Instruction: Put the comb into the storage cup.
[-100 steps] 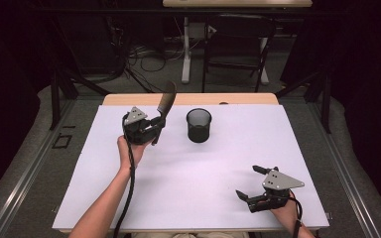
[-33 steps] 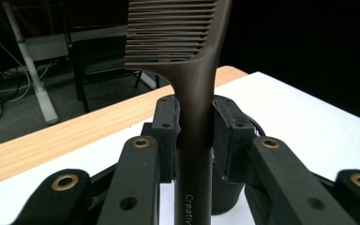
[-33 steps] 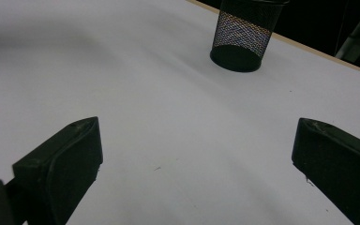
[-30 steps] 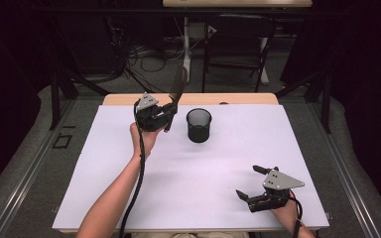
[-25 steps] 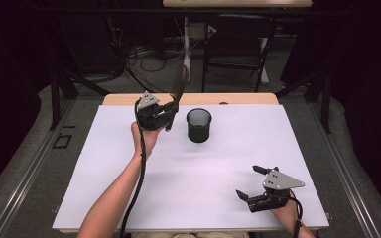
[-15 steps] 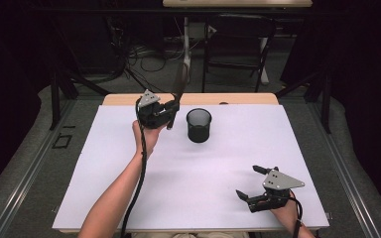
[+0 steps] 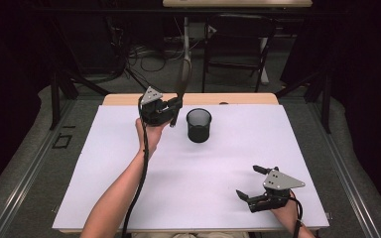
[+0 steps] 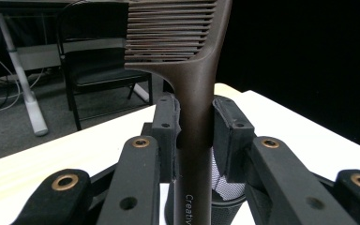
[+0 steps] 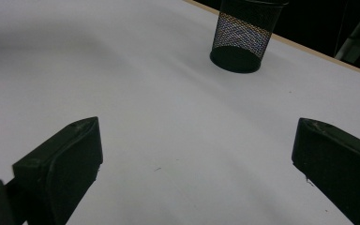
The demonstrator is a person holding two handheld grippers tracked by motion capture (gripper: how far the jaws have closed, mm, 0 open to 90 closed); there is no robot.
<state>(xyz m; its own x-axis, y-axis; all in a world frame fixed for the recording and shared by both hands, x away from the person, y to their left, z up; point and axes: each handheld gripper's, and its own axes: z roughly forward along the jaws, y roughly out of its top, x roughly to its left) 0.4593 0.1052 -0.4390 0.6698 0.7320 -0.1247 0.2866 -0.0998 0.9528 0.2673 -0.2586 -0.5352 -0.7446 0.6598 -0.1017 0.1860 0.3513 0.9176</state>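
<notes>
At far left of table, my left gripper: clamped on upright comb, just beside mesh cup.
Near edge, right gripper: jaws apart, nothing between.

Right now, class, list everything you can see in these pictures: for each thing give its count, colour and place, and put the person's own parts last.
Comb: one, dark brown, upright, clamped by its handle in the left tongs, beside the cup.
Mesh cup: one, black, upright on the table's far middle.
Table: one, white top with a wooden far edge.
Chair: one, black, behind the table.
Left tongs: one, black, raised left of the cup.
Right tongs: one, black, jaws apart, near right of the table.
Forearm: one, entering from the bottom.
</notes>
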